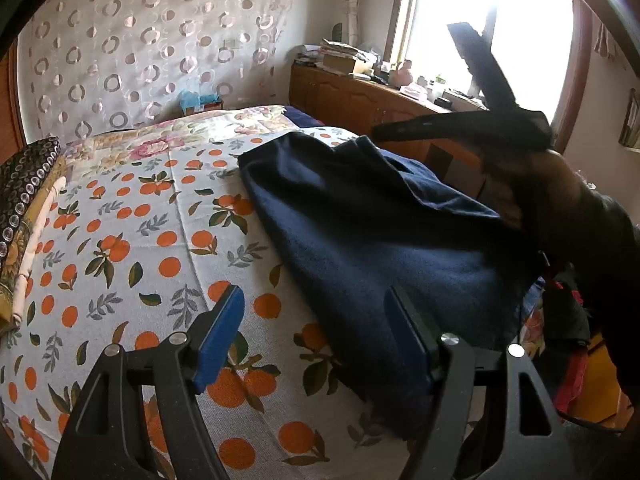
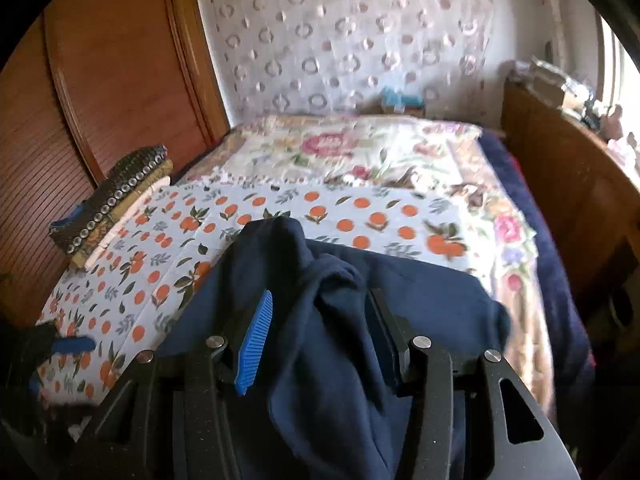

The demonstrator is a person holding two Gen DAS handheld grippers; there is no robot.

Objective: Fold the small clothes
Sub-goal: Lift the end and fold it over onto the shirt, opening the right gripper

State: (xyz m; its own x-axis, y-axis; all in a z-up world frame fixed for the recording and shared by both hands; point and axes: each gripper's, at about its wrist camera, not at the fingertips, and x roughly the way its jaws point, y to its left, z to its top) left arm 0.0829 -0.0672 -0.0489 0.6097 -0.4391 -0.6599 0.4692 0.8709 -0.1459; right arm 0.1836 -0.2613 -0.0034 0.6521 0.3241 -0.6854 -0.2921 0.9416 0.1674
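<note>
Navy cloth (image 2: 320, 320) lies bunched between the spread fingers of the right tool (image 2: 320, 336); the pads do not press it. The left tool (image 1: 316, 340) stands wide with nothing held, its right finger over the cloth's edge and its left finger above the orange-print sheet (image 1: 120, 240). The cloth rests on the bed, on this sheet. A hand (image 1: 520, 184) carries the right tool above the cloth's far side.

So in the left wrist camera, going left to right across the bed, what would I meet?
Dark folded fabric with a ring pattern → white bedsheet printed with oranges → navy blue fleece garment → the person's hand holding the right gripper.
</note>
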